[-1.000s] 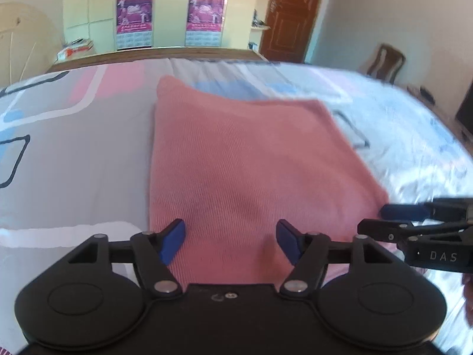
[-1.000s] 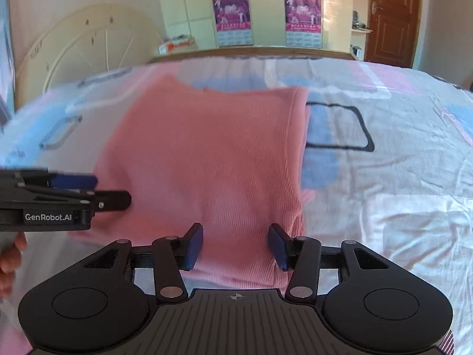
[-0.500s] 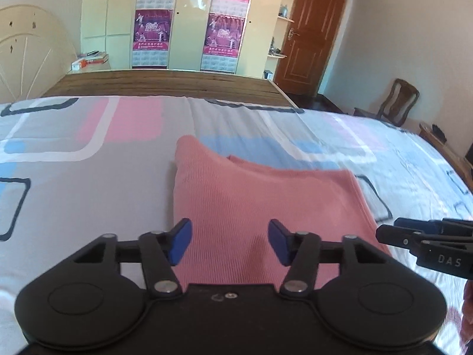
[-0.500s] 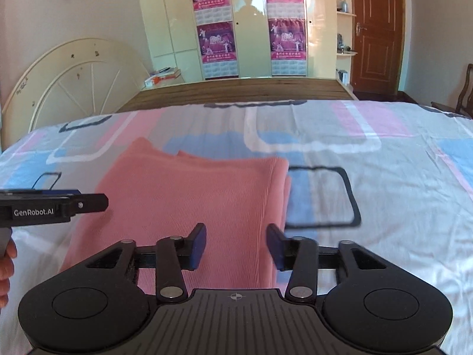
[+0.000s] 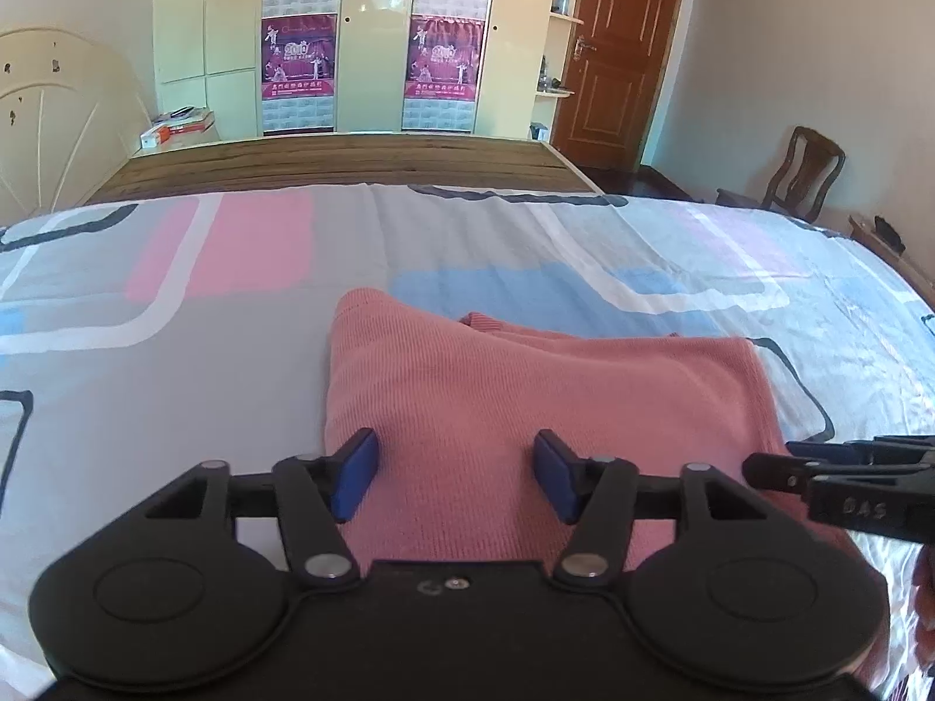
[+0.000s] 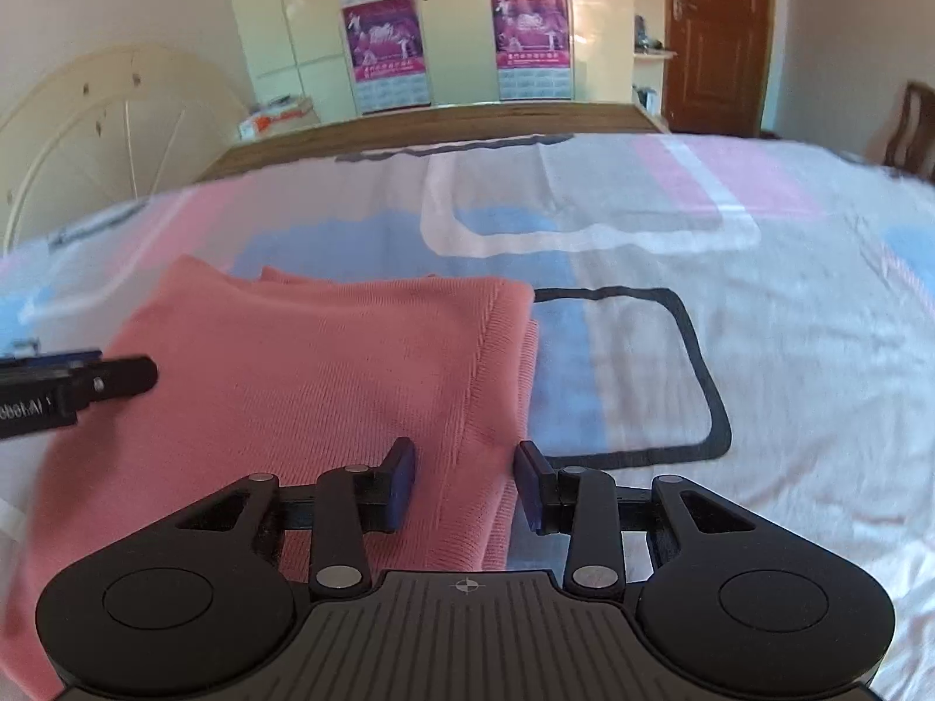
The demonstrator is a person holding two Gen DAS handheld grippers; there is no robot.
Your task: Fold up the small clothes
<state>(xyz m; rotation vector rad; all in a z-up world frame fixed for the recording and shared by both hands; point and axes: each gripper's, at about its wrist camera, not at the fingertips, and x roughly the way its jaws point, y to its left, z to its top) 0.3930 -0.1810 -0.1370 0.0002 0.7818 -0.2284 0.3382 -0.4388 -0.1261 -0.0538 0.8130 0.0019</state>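
Note:
A pink knit garment lies folded into a rough rectangle on the patterned bedsheet; it also shows in the right wrist view. My left gripper is open and empty above the garment's near left part. My right gripper is open and empty above the garment's near right edge, where layered folds show. The right gripper appears at the right of the left wrist view, and the left gripper at the left of the right wrist view.
A wooden footboard ends the bed. Behind it stand cream wardrobes with posters, a brown door and a wooden chair. A cream headboard leans at the left wall.
Both grippers have pulled back and tilted up from the garment, so more of the bed and room shows. The garment lies still, and both grippers stay open.

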